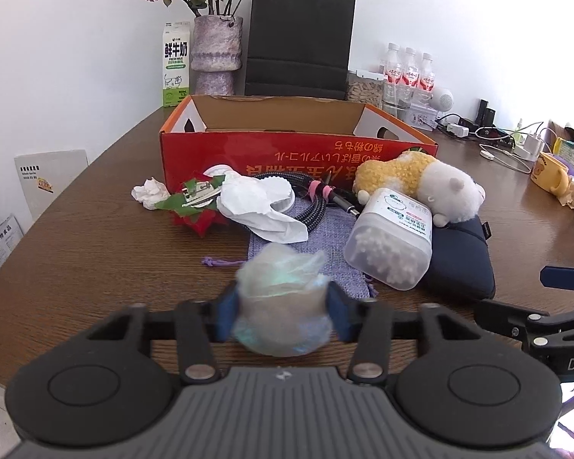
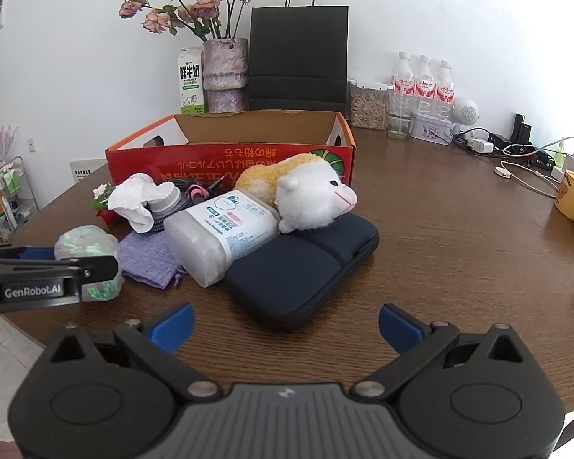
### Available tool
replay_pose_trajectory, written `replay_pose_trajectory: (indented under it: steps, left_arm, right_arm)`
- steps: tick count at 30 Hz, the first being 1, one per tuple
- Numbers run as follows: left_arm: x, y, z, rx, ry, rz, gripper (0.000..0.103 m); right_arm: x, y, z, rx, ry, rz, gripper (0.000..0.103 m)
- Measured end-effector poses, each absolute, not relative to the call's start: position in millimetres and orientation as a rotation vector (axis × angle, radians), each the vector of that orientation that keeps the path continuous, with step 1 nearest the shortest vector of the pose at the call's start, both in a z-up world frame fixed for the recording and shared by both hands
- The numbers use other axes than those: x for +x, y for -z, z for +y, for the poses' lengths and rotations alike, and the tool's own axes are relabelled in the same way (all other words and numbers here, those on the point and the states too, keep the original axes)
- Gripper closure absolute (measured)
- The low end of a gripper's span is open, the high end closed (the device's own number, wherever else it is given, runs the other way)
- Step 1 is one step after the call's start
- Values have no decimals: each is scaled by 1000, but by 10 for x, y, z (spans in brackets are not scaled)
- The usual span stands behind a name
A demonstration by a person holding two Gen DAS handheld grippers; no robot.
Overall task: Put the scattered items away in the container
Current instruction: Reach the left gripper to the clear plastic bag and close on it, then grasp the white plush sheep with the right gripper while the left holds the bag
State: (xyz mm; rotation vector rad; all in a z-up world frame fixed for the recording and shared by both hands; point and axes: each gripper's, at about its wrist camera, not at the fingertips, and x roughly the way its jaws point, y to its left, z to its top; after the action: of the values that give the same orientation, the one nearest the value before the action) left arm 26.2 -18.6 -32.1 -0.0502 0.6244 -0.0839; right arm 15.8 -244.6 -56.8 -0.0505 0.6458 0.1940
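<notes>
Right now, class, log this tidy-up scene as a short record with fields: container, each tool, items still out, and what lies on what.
container: red cardboard box, open top, no loose item visible inside
left tool: shut on a crumpled plastic bag
right tool: open, nothing between its fingers
items out: plush toy, cotton swab jar, dark pouch, white tissue, cable, purple cloth bag
stacking: plush toy's head rests on the dark pouch; the jar, lying on its side, leans against it
</notes>
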Motion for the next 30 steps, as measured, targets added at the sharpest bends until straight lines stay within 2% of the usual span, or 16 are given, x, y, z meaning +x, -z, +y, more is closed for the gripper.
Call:
replay_pose_trajectory:
  steps: [18,30]
  left_arm:
    - [295,246,-18,-98,50,570,64]
    - [480,42,98,-118,28,513,64]
  right_arm:
    - [533,414,-2529,-83,-126,578,0]
    - [1122,257,-2524,-99,-163,552,2]
